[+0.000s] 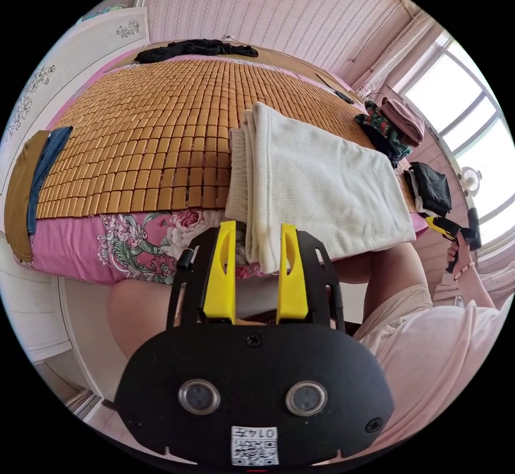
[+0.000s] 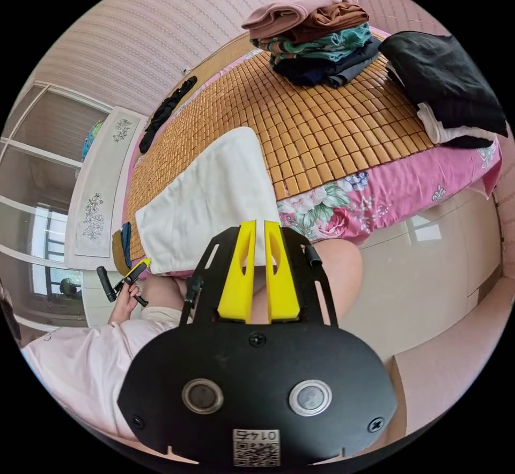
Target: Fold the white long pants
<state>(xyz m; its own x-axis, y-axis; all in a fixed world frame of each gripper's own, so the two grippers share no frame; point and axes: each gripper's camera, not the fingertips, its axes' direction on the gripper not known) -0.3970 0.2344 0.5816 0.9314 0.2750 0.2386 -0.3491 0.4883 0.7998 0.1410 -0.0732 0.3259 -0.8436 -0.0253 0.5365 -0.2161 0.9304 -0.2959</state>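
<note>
While white long pants (image 1: 316, 190) overhang bed edge (image 1: 134, 243), your left gripper (image 1: 257, 259) gapes empty, right gripper (image 2: 256, 265) nearly closed, empty; snagging could drag fold off.

A bed (image 1: 80, 238) stood in the room, topped with a woven mat of amber tiles (image 1: 161, 125) laid over a pink floral sheet (image 1: 145, 243). Behind it the wall (image 1: 279, 2) carried pale pink striped paper. A large window (image 1: 472, 120) with white frames let in bright daylight, and a pale curtain (image 1: 399, 47) hung at its side. A white panel with floral drawings (image 2: 102, 200) stood beside the bed, near a second glazed frame (image 2: 37, 184). The bed's side was a glossy cream panel (image 2: 429, 281), and the floor (image 2: 456, 356) beneath looked pinkish-beige.
</note>
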